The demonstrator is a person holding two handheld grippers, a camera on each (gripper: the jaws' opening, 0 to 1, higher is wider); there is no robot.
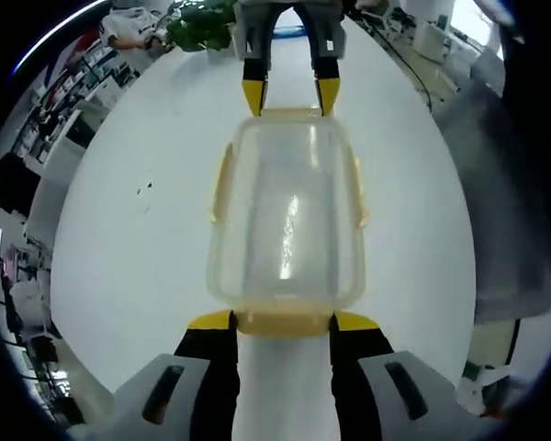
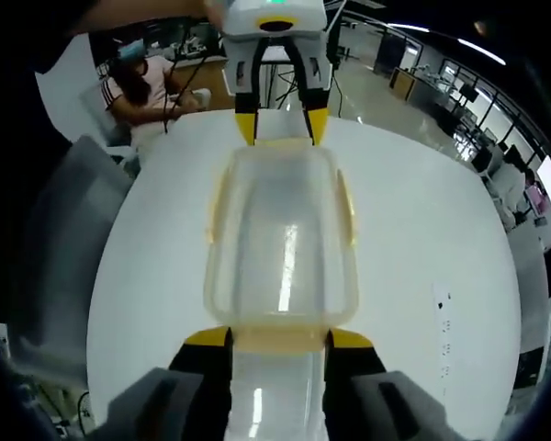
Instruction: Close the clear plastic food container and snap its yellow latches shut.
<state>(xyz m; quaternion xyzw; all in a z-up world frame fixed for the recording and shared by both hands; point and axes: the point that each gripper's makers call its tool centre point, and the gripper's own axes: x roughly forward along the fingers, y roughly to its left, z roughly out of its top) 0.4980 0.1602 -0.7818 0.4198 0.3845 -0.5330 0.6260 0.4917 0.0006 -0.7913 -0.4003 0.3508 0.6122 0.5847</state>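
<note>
- Two grippers faced each other across the clear container (image 1: 286, 216), lid on, resting on the white surface (image 1: 129, 230).
- Left gripper (image 1: 283, 322) spread wide, straddling the near yellow end latch (image 1: 283, 323), gripping nothing.
- Right gripper (image 2: 277, 338) likewise open at the opposite end latch (image 2: 280, 342).
- Risk: uneven push could slide the container or leave latches unsnapped.

One clear container (image 1: 285, 216) with four yellow latches (image 1: 282, 322), two tongs (image 1: 283, 321), one white table (image 1: 138, 239).
</note>
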